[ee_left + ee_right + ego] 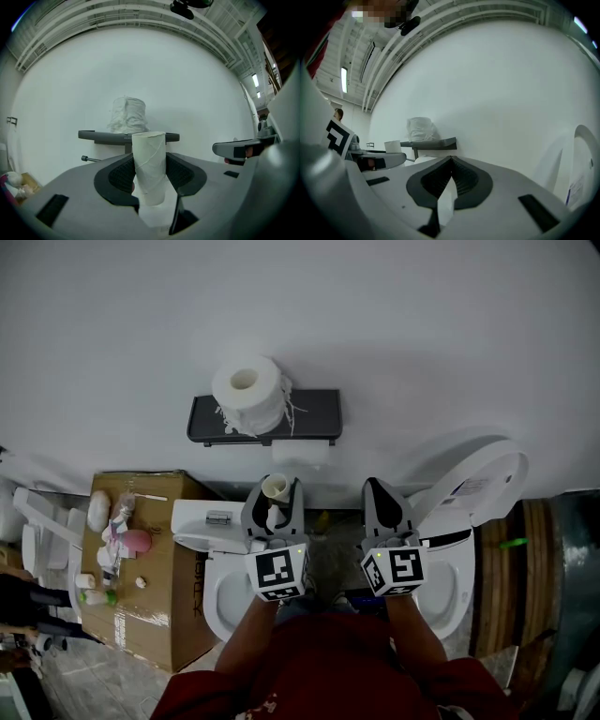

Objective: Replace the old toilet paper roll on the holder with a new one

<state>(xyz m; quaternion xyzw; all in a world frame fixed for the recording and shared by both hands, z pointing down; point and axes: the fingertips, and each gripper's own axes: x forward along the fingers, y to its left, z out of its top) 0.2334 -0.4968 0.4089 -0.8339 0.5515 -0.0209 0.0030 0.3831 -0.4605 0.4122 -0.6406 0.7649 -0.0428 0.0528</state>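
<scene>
A black wall shelf (314, 416) carries a full white toilet roll (248, 390) with ragged wrapping, which also shows as the roll (127, 115) in the left gripper view and the roll (421, 129) in the right gripper view. My left gripper (274, 486) is shut on an empty cardboard tube (275, 487), held upright just below the shelf. The tube (149, 164) stands between the pads. A thin bare rod (91, 159) sticks out under the shelf. My right gripper (380, 488) is beside the left one, shut (450, 164) with nothing in it.
Below me are a white toilet bowl (225, 601) on the left and a second toilet with its lid raised (478, 488) on the right. A cardboard box (164, 615) at the left holds several small items, one of them pink (136, 541).
</scene>
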